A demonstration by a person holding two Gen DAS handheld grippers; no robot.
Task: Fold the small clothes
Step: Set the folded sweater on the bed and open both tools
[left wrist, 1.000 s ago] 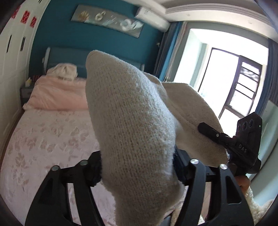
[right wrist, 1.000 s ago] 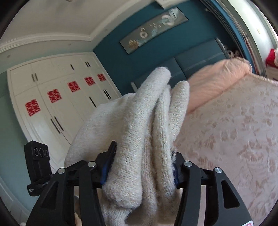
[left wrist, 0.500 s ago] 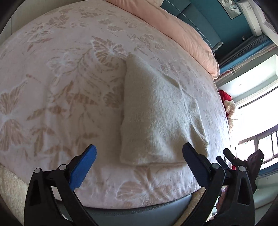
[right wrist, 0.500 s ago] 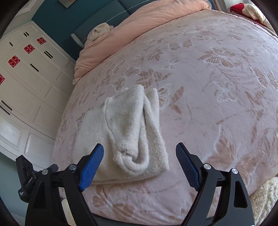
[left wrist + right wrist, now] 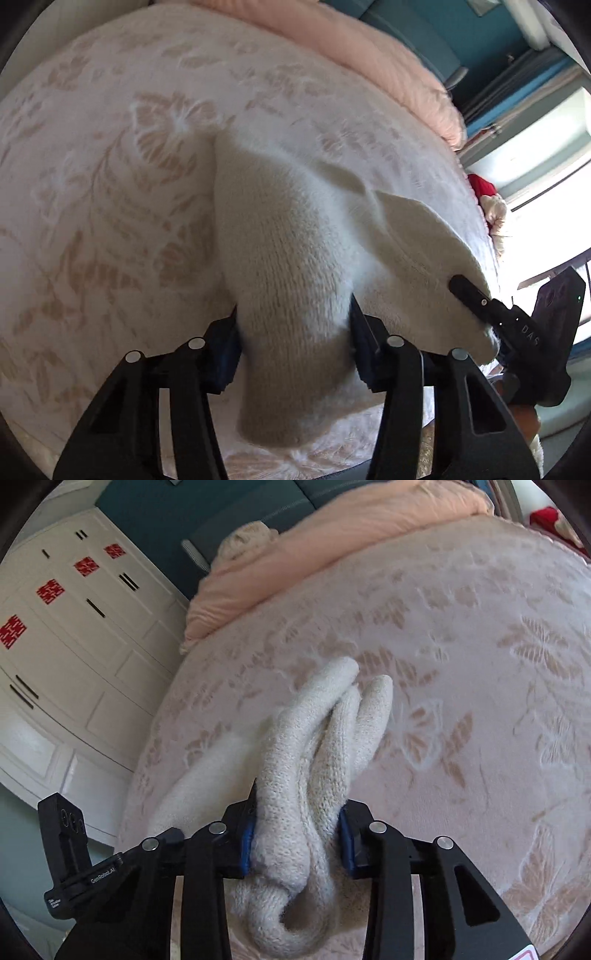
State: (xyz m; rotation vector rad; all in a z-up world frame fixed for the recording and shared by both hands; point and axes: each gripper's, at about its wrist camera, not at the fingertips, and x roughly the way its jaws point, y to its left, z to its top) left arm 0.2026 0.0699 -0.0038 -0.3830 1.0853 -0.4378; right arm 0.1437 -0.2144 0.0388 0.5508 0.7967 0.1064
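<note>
A small cream knitted garment (image 5: pixel 291 258) lies folded on the pink floral bedspread (image 5: pixel 110 184). My left gripper (image 5: pixel 293 347) is shut on the near left end of it, cloth bunched between the blue pads. My right gripper (image 5: pixel 295 834) is shut on the garment's (image 5: pixel 321 738) other near end, where several folded layers bulge up between the fingers. The right gripper's body shows at the right of the left wrist view (image 5: pixel 517 325); the left gripper's body shows at the left of the right wrist view (image 5: pixel 70 849).
A peach quilt (image 5: pixel 332 546) and a cream bundle (image 5: pixel 247 542) lie at the head of the bed. White wardrobes with red stickers (image 5: pixel 51 602) stand left of the bed. A window (image 5: pixel 546 166) and a red-and-white toy (image 5: pixel 487 203) are on the other side.
One second ago both grippers held the garment up in the air. Half a second ago it lay on the bed with both grippers open. Now both are shut on its near edge again.
</note>
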